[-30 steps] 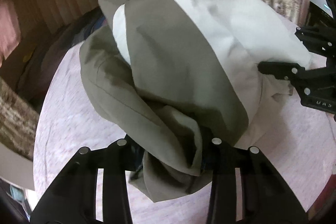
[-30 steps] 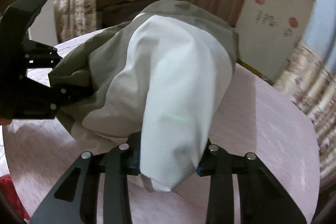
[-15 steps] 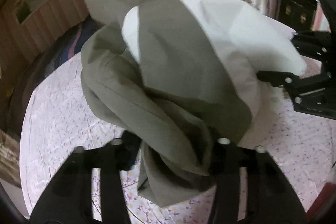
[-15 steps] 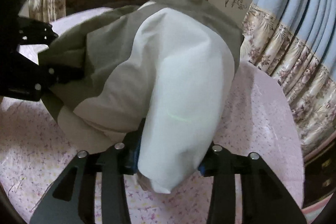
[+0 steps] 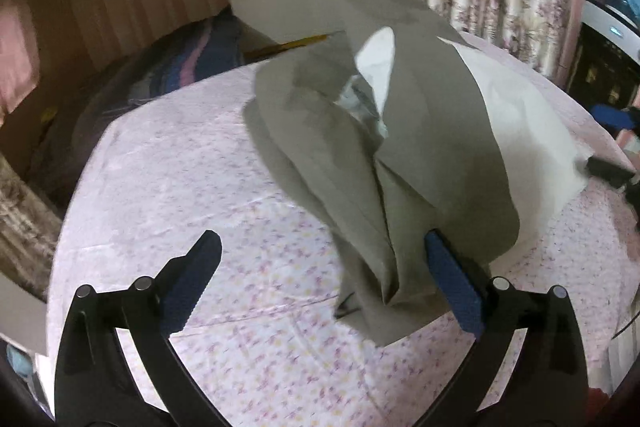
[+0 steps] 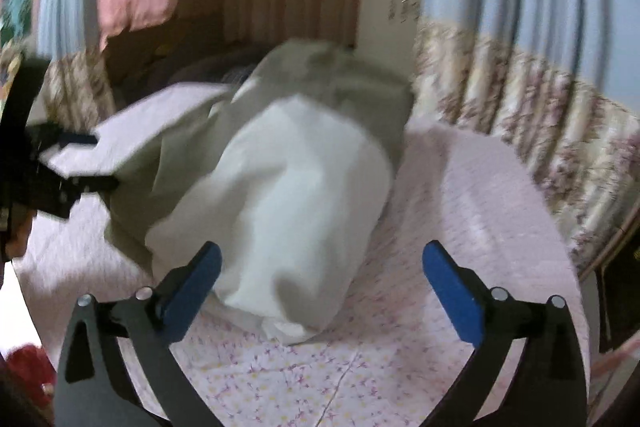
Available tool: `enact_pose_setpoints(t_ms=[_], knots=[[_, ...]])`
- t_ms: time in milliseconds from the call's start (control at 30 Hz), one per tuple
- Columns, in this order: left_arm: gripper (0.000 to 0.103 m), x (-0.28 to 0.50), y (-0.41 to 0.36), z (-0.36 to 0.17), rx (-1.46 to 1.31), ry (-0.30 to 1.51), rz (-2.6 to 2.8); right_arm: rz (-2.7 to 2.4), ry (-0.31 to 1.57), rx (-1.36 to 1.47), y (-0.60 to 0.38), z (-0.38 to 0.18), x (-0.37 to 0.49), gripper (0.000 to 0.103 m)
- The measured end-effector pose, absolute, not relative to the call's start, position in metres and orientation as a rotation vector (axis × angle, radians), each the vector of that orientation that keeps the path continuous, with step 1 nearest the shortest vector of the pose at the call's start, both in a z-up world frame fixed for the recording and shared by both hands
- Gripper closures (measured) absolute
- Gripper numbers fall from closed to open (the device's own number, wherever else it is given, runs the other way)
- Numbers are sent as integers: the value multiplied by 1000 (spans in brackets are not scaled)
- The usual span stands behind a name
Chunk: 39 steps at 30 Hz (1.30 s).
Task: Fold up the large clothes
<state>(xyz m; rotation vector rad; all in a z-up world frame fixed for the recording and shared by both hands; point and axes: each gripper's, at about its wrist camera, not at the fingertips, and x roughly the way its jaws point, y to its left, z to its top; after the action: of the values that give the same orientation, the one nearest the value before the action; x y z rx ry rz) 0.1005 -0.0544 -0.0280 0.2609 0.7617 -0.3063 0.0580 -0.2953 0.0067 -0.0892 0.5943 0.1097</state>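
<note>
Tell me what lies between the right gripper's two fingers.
In the right wrist view, the right gripper is opening; the white end of the garment lies loose between them on the flowered tablecloth.

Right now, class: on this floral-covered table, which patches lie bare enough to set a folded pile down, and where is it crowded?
Free: the floral cloth left of the olive and white garment, out to the table's edge, and the strip right of the garment toward the patterned curtain. Crowded: the middle, under the heaped garment, where the opening left gripper and right gripper flank its near ends.
</note>
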Motion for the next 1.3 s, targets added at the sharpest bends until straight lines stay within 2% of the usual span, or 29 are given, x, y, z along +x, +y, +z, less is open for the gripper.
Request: enact_pose_setpoints(t_ms=[167,333,800,1300], knots=[[3,72,-50,5,340,604,-124,-28,539,-122,-282,29,50,2],[3,51,-23,37,238,513,-54,-6,500,-39,-284,38,49,2],[3,34,10,77,-17,539,-31,-109,583,68,-248,84,24,2],[3,-5,-2,81,55,517,41,-156,562,85,-231,94,-4,2]])
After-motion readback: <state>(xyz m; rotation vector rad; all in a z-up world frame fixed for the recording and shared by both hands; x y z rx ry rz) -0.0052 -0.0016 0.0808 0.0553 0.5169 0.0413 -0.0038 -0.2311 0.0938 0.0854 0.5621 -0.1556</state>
